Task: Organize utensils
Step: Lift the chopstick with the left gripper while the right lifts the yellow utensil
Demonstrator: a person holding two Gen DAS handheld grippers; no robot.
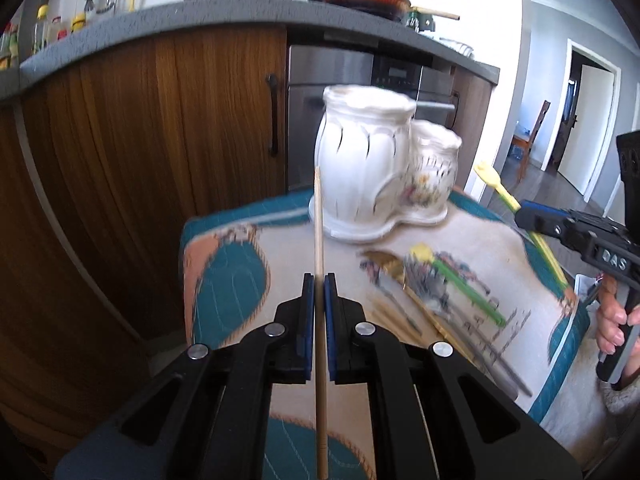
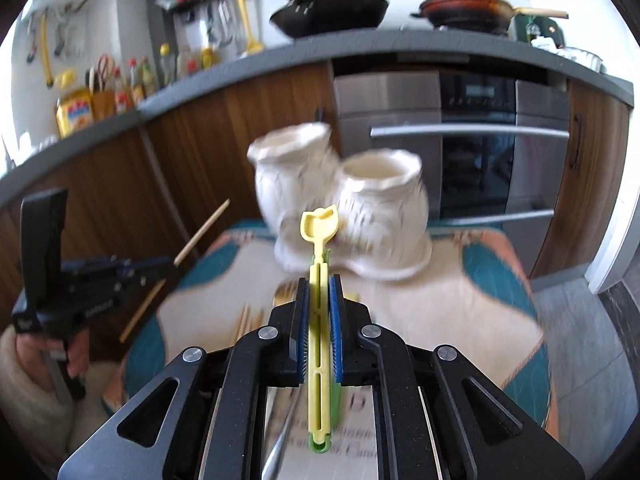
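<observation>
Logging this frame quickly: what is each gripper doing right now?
Left gripper: shut on a wooden chopstick.
Right gripper: shut on a yellow plastic utensil with a green piece behind it.

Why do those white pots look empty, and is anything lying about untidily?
The white double ceramic holder shows nothing inside its two openings. Several utensils lie loose and crisscrossed on the patterned cloth before it, among them a green-handled one and a gold-coloured one. Nothing looks spilled or broken.
</observation>
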